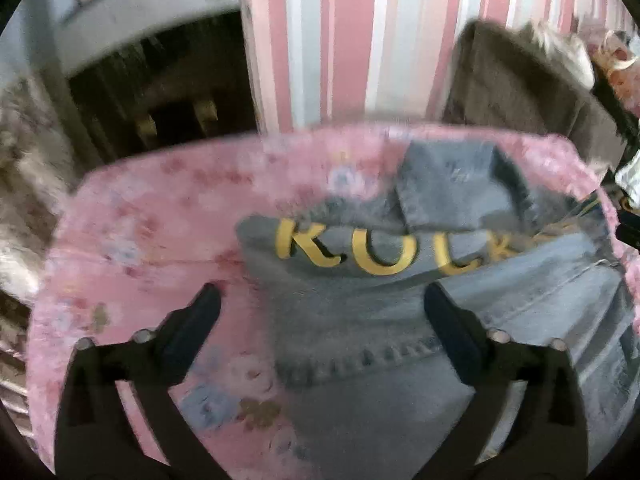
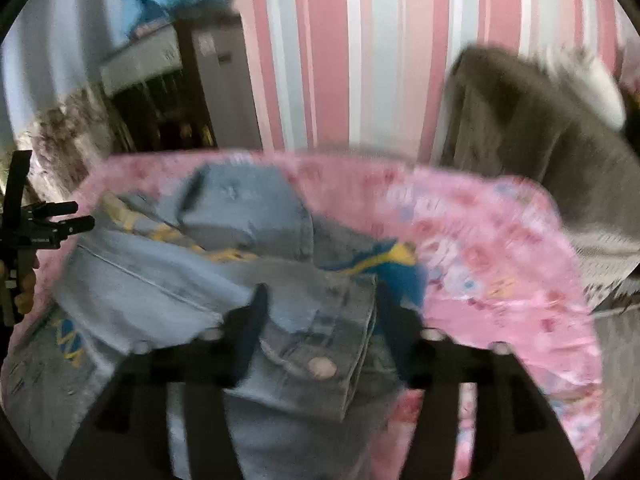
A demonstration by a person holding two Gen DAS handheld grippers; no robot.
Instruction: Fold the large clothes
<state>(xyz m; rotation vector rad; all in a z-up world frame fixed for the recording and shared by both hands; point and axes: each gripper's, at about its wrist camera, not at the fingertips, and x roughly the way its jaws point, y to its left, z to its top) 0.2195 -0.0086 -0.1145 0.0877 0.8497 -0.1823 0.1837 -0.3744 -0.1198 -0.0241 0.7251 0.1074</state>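
Denim jacket (image 1: 400, 320) lies bunched on the pink floral cover (image 1: 140, 240), clear of its far edge. Left gripper (image 1: 320, 312) stands wide open above a frayed hem; right gripper (image 2: 320, 312) stands open astride the buttoned cuff (image 2: 320, 360), pads apart from it.

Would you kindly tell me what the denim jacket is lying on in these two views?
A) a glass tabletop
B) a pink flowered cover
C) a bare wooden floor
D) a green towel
B: the denim jacket rests on a pink flowered cover, which shows around it in both views.
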